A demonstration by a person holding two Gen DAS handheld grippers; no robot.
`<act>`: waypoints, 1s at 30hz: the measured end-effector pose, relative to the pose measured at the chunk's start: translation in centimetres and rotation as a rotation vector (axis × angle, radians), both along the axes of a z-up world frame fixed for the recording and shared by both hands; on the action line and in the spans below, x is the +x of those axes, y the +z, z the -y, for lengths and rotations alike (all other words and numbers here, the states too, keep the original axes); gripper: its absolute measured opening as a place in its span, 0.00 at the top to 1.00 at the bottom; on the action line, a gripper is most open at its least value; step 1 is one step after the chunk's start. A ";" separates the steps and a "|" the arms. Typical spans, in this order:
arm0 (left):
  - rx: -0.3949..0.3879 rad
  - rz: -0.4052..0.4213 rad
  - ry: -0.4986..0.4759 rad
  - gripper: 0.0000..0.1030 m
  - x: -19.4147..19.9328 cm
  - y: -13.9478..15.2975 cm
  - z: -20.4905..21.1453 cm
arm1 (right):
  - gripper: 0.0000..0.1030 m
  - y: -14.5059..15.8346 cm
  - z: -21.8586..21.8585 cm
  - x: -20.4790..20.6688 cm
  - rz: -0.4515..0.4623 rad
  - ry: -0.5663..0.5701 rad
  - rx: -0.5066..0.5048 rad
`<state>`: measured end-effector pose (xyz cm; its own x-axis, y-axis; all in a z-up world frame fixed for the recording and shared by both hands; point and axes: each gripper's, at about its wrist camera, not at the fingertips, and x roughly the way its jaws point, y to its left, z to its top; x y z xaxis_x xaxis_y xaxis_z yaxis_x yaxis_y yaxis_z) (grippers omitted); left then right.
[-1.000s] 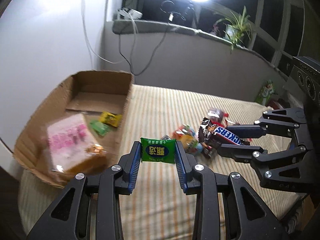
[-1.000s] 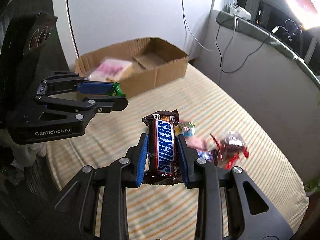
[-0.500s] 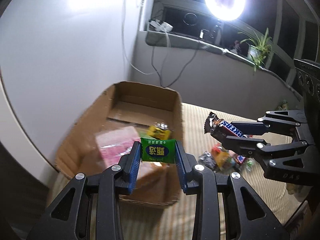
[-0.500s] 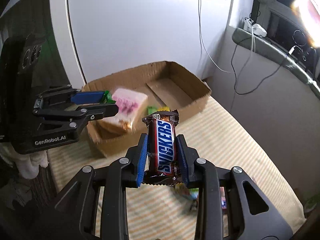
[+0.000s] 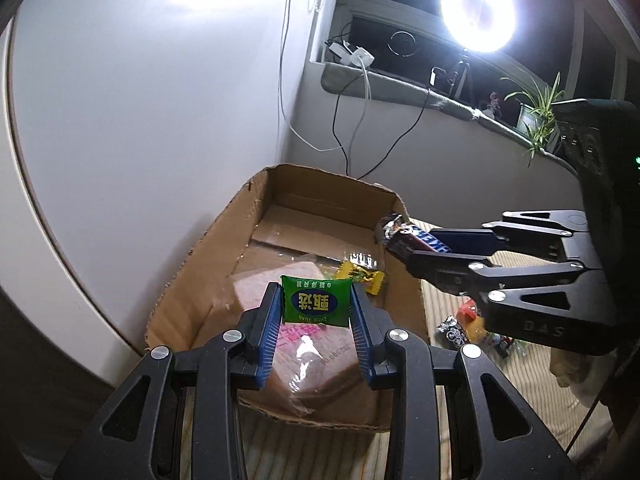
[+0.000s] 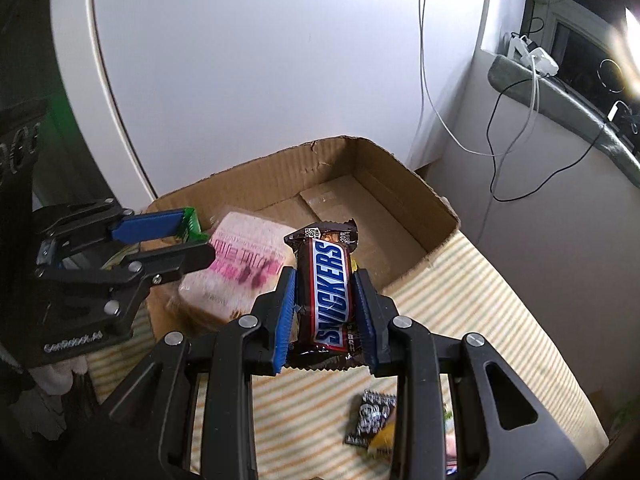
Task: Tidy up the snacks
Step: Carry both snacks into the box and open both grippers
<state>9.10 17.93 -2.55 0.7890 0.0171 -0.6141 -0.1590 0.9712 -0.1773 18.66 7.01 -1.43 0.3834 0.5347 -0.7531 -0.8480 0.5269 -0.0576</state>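
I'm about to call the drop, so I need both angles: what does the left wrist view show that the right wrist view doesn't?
Left wrist only: the yellow-wrapped candy in the box, the bright ring lamp.
Right wrist only: the SNICKERS lettering face-on on the brown chocolate bar.
Both: the open cardboard box, pink-printed bread pack, left gripper clamping the green sachet, right gripper clamping the bar.
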 end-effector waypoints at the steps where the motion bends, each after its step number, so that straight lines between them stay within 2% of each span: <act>1: -0.002 0.000 0.001 0.69 0.1 0.0 -0.1 | 0.71 -0.1 -0.3 0.2 -0.002 -0.001 -0.002; 14: 0.004 -0.002 0.012 0.69 1.0 -0.1 -1.1 | 0.71 -1.6 -2.9 3.1 -0.027 -0.025 -0.016; 30: 0.008 -0.008 0.015 0.66 1.2 -0.2 -1.1 | 0.71 -2.4 -3.8 3.5 -0.046 -0.015 -0.019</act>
